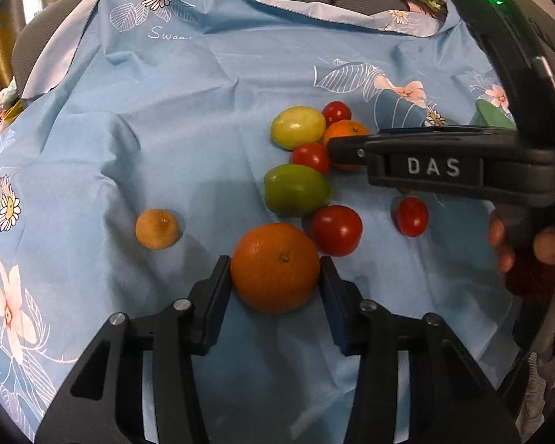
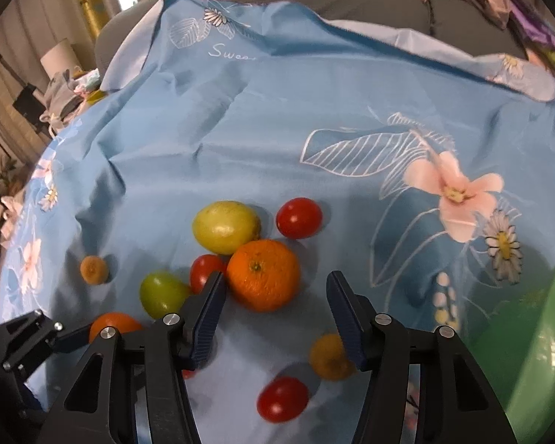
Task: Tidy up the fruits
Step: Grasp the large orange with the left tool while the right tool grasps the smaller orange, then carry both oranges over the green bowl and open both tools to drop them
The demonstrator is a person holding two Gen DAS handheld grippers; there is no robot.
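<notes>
Fruits lie on a blue flowered cloth [image 1: 166, 129]. My left gripper [image 1: 275, 262] has both pads against the sides of a large orange [image 1: 275, 266], which rests on the cloth. My right gripper [image 2: 276, 277] straddles a smaller orange [image 2: 262, 275]. Its left pad touches the fruit and its right pad stands clear of it, so it is open. Around them lie a yellow-green fruit [image 2: 225, 227], a green fruit [image 2: 162, 294], several red tomatoes such as one [image 2: 299, 218], and a small tan fruit [image 1: 157, 228].
A green bowl [image 2: 536, 333] sits at the right edge of the cloth. A small yellow fruit [image 2: 329, 357] and a tomato [image 2: 283, 399] lie under the right gripper. A hand [image 1: 507, 244] holds the right gripper's handle. Grey cushions and clothes lie behind the cloth.
</notes>
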